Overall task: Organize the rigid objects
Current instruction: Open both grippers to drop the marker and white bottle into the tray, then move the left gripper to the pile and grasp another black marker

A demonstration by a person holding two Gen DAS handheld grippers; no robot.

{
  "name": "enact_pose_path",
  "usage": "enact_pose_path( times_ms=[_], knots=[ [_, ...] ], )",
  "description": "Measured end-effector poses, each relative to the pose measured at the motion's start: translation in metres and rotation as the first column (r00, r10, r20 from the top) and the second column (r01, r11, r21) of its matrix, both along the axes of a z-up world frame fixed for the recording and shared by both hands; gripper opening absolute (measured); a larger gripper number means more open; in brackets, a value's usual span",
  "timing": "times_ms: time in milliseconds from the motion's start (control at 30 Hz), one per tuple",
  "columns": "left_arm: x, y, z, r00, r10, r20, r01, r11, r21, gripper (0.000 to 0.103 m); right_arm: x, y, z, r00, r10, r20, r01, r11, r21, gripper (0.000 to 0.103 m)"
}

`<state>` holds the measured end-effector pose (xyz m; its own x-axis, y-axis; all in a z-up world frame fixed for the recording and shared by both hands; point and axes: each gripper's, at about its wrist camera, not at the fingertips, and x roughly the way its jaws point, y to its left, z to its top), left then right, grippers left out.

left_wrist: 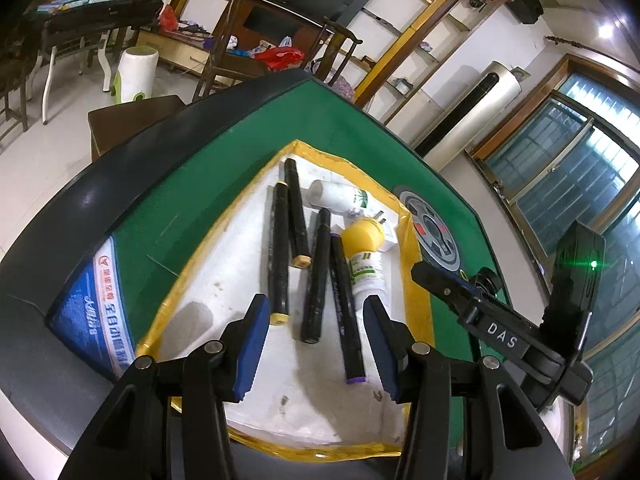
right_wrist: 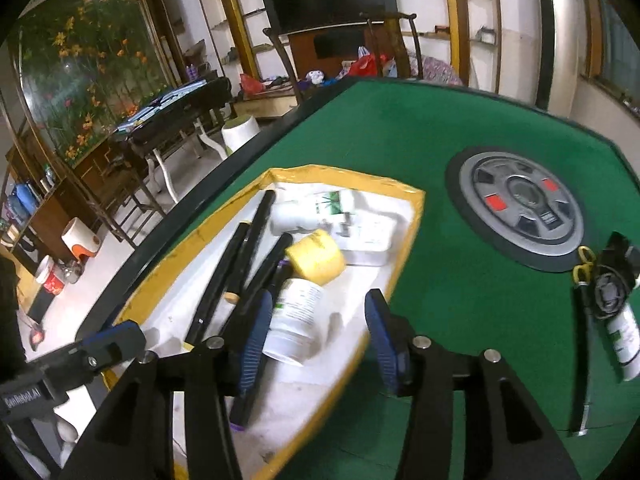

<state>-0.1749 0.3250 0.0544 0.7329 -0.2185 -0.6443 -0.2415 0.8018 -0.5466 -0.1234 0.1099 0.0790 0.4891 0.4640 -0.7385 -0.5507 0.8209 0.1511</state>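
Lying in a shallow white tray [left_wrist: 208, 320] with a yellow taped rim, near one edge of the green worktop [right_wrist: 420, 152], are four black markers and two white bottles. The yellow-capped bottle [right_wrist: 298, 308] lies on its side toward the tray's edge nearest the worktop's middle, its yellow cap pointing away from the cameras. The right gripper [right_wrist: 316, 340] hovers over it with its blue pads spread apart; the bottle lies between them, close against the left pad, and I cannot tell whether it touches; the right pad stands clear. The left gripper [left_wrist: 316, 344] is likewise released, its pads parted above the purple-tipped marker [left_wrist: 346, 312] without pressing it. Another white bottle [left_wrist: 344, 198] lies toward the tray's far corner, beside a small white box [right_wrist: 370, 236]. In the worktop's middle sits a round grey panel [right_wrist: 520, 216]. Near the worktop's right edge in the right wrist view lie yellow-handled scissors [right_wrist: 582, 270] and a white tube [right_wrist: 622, 336].
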Motion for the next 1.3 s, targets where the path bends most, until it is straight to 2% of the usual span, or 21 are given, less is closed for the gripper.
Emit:
enact_pose_path(
  times_ms=[67,267,533,700,967,1300],
  knots=[
    [0.001,-0.006,0.001,1.000,-0.002,-0.003,0.002,1.000,0.001,0.057,-0.002,-0.007,-0.001,1.000,-0.004,-0.001,0.004,1.000,0.001,0.047],
    [-0.003,-0.014,0.008,1.000,0.007,-0.004,-0.007,1.000,0.017,0.058,-0.006,-0.030,-0.003,1.000,-0.020,-0.005,0.020,1.000,0.015,0.047],
    [-0.026,0.006,0.027,0.990,0.134,0.040,-0.135,0.991,0.007,0.058,-0.009,-0.071,0.000,0.998,-0.068,0.016,0.068,0.996,0.051,0.047],
    [-0.031,0.006,0.035,0.984,0.168,0.055,-0.168,0.986,0.008,0.058,-0.008,-0.106,0.003,0.992,-0.123,0.026,0.120,0.989,0.089,0.047],
    [-0.027,-0.011,0.043,0.983,0.174,0.055,-0.176,0.984,0.037,0.058,-0.006,-0.176,0.008,0.971,-0.233,0.059,0.223,0.964,0.143,0.048],
    [-0.021,-0.032,0.058,0.981,0.183,0.057,-0.188,0.976,0.106,0.058,0.012,-0.252,-0.003,0.936,-0.350,0.025,0.337,0.918,0.210,0.049]
  ],
)
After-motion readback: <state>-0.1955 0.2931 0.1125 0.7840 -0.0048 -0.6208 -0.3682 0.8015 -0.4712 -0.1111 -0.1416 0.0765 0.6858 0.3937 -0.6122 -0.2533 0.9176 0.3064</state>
